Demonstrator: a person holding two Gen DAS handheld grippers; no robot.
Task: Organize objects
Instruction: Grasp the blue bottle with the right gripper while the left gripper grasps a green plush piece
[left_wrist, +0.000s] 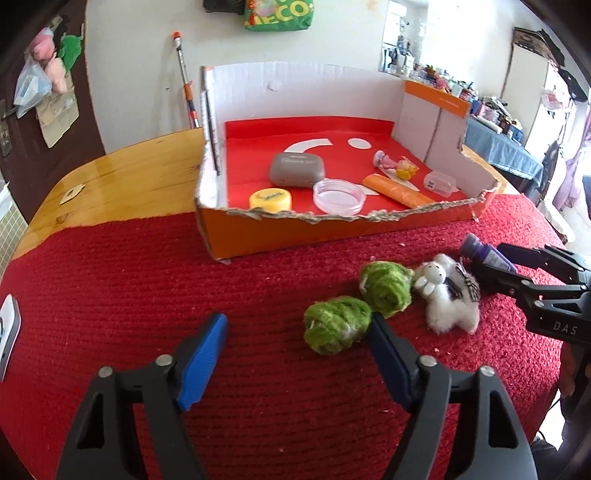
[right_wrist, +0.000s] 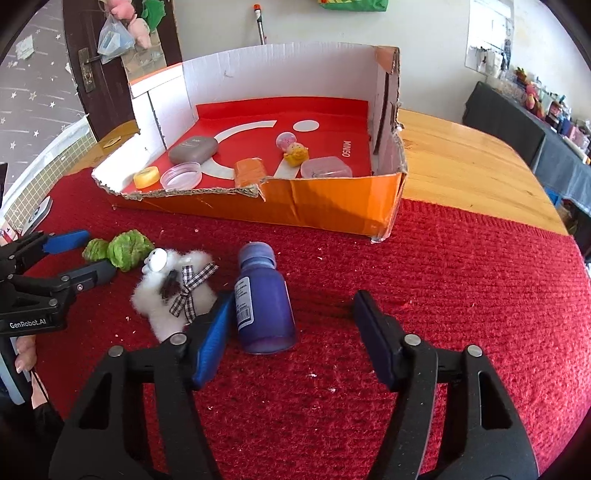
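Note:
Two green fuzzy balls (left_wrist: 337, 324) (left_wrist: 386, 288) lie on the red cloth, also in the right wrist view (right_wrist: 120, 249). A white plush sheep (left_wrist: 448, 295) (right_wrist: 173, 291) lies to their right. A purple bottle (right_wrist: 263, 299) (left_wrist: 487, 254) lies on its side beside the sheep. My left gripper (left_wrist: 297, 325) is open, its right finger touching the nearer green ball. My right gripper (right_wrist: 291, 306) is open around the purple bottle. An orange cardboard box (left_wrist: 332, 236) (right_wrist: 332, 206) stands behind.
The box holds a grey case (left_wrist: 297, 170), a yellow lid (left_wrist: 269, 199), a clear round dish (left_wrist: 339, 195), an orange packet (left_wrist: 397, 190), a clear small box (left_wrist: 439, 182) and small toys (left_wrist: 397, 164). Bare wooden table (right_wrist: 461, 162) lies beyond the cloth. A white device (left_wrist: 7, 332) sits at the left edge.

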